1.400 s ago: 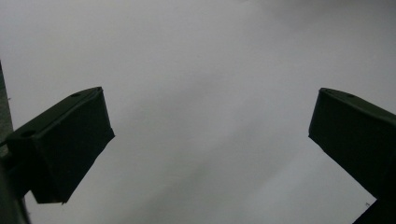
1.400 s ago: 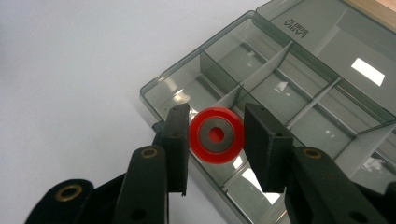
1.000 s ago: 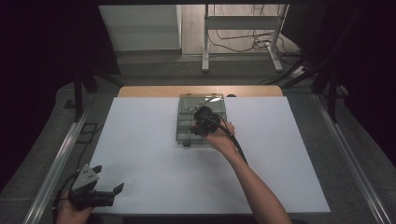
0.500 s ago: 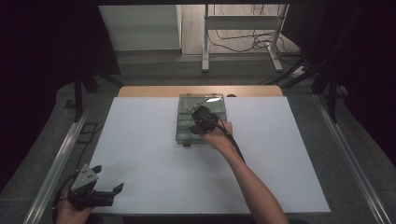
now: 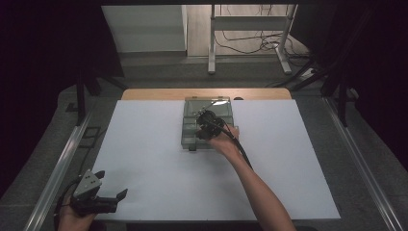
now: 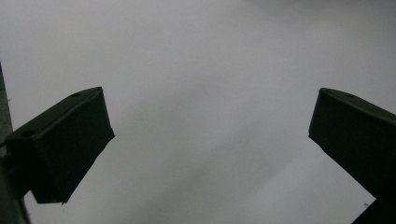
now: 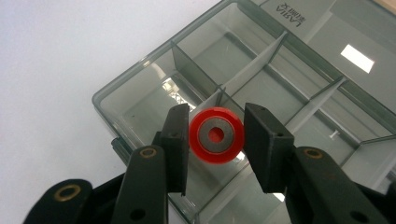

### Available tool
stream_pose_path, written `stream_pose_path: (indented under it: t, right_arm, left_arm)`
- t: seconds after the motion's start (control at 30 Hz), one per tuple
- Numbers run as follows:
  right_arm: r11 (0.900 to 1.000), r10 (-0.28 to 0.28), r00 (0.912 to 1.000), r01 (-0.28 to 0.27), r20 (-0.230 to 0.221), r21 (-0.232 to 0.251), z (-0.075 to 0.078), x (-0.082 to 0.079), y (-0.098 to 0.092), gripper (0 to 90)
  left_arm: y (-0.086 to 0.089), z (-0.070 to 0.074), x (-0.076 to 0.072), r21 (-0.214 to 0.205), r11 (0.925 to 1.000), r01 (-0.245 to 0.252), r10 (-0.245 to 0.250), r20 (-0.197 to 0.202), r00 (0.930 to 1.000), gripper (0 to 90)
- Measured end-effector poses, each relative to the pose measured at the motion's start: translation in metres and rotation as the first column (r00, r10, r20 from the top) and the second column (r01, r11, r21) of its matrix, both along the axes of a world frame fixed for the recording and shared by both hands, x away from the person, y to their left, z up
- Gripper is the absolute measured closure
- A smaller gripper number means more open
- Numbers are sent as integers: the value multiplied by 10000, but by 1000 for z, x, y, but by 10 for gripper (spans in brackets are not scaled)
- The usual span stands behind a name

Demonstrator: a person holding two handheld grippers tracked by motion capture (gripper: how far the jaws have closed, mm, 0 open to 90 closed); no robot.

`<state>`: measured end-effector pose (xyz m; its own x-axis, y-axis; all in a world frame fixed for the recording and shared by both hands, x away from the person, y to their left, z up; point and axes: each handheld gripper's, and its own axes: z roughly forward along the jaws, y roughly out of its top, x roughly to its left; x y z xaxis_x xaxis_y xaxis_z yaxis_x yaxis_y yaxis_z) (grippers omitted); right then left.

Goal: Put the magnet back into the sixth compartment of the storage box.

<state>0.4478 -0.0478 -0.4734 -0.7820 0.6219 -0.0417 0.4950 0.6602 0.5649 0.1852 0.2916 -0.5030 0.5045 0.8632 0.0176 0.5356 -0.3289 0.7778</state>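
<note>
Nothing has moved — right gripper (image 7: 215, 135) pinches a red ring (image 7: 216, 135) over the organiser box (image 7: 140, 100); left gripper (image 6: 210, 140) spread.

1. Right gripper (image 7: 215, 140): black body, two flat rectangular jaws on black linkage arms, brass-coloured rivets at the pivots (small plain holes too).
2. Black cable (image 5: 240, 149) trails back along the bare forearm; no sleeve.
3. Left gripper (image 5: 103, 197): black, grey three-cornered plate (image 5: 86, 183) on top with dark holes.
4. Left jaws: black blocky pads, matte, small holes in the edges.
</note>
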Motion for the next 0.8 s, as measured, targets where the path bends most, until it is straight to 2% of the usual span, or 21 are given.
stream_pose_path:
  t: [0.53,0.8]
  right_arm:
    - [9999,-117,9997,115,-236,-76,-10,5,0,611]
    - [9999,-89,9998,88,-157,-68,-9,4,2,521]
  left_arm:
    - [0,0,0,11,10000,13,-13,-7,10000,0]
    - [0,0,0,22,10000,16,-16,-17,10000,0]
